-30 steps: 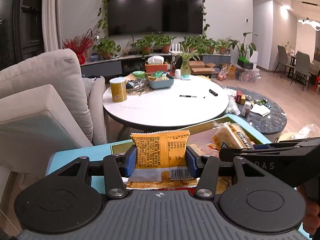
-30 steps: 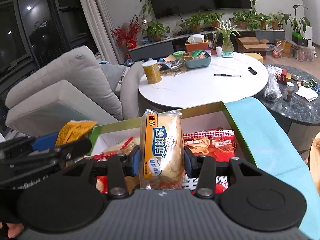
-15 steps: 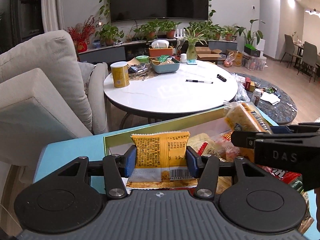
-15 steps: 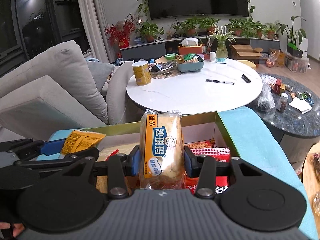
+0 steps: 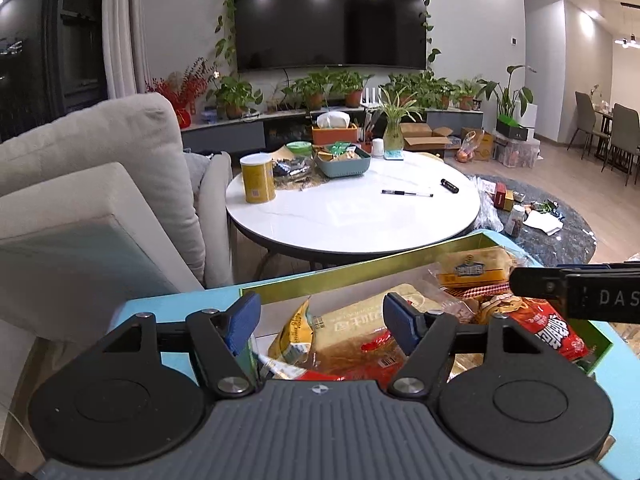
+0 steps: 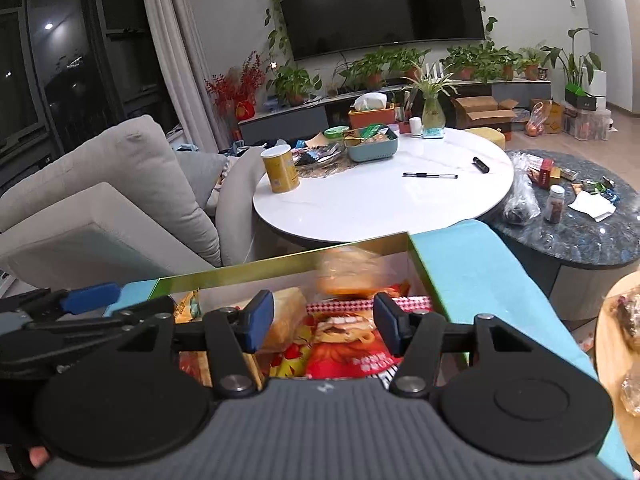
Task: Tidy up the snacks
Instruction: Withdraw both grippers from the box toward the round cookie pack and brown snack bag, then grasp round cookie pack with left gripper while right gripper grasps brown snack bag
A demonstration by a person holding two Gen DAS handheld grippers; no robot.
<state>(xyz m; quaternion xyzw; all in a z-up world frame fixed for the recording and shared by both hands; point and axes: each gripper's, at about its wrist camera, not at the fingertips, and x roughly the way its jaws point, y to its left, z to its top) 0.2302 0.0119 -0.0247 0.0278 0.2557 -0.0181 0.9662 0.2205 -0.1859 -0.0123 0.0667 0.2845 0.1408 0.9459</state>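
Over the open snack box (image 6: 280, 266), both tools are letting go: the left tool (image 5: 320, 322) and right tool (image 6: 322, 320) have jaws opening, nothing pinched, packets lying in the box below. Lift straight up (avoid snagging the box wall) before fetching more.

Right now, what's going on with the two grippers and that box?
A person is sorting snacks into an open green-rimmed box. The left gripper and right gripper are both opening above it, nothing pinched between either's pads. A yellow packet and a bread pack lie in the box.
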